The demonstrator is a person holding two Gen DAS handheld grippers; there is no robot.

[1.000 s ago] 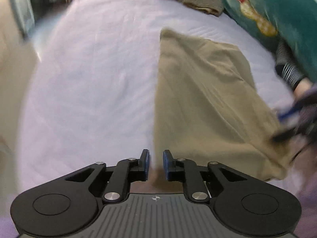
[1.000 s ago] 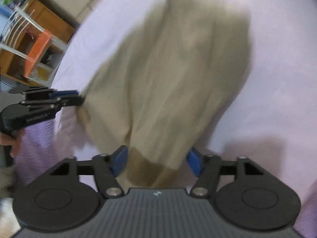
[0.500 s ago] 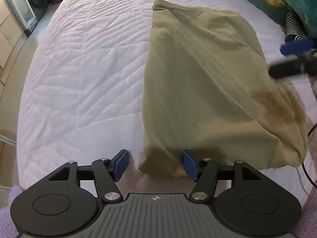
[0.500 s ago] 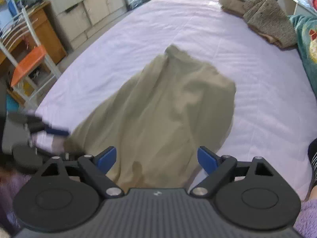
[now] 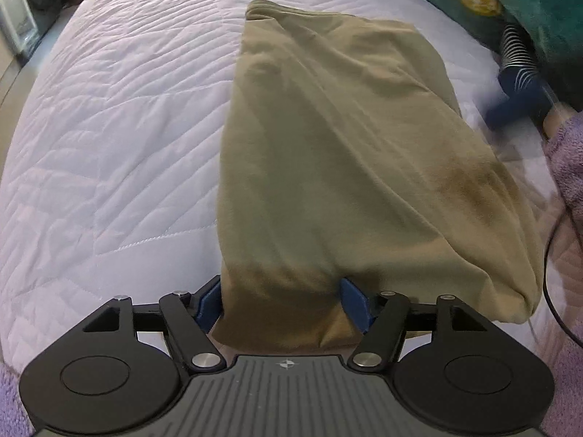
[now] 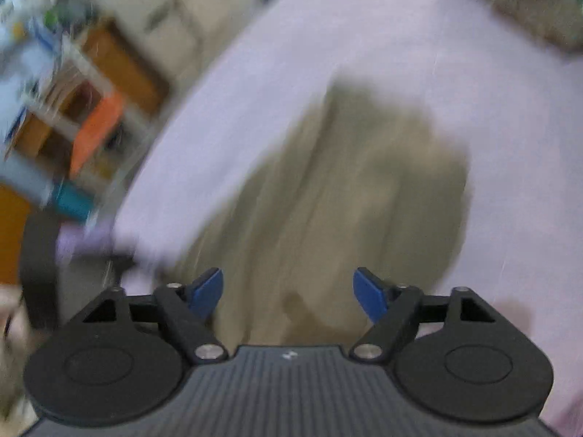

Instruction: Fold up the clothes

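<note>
two grippers over one olive-tan garment (image 5: 339, 153), spread flat on white quilted bedding (image 5: 109, 116). garment long from near edge to far, folded lengthwise, straight left edge, rumpled right side, darker patch toward its near right.

left gripper (image 5: 282, 304) low at garment's near end, blue fingertips (image 5: 355, 306) wide apart, cloth corner lying loose between them, not pinched. left pad just beside cloth's left edge, right pad partly under a fold.

right gripper (image 6: 288, 293) above same garment (image 6: 346, 196), also spread wide, blue pads (image 6: 370, 293) well apart with nothing clamped; heavily blurred view, cloth directly below and ahead, touching or not: cannot tell.

teal patterned blanket (image 5: 510, 3) at bedding's far right, striped sleeve (image 5: 517, 51) beneath it, blurred blue-tipped shape (image 5: 517, 105) just beside garment's right edge. lilac fleece (image 5: 568, 167) at right frame edge, thin black cable (image 5: 550, 276) looping down near it. brown knitted cloth (image 6: 517, 3) at far end of bed. orange-seated chair (image 6: 94, 127) and wooden furniture (image 6: 124, 69) off bed's left side, smeared.
</note>
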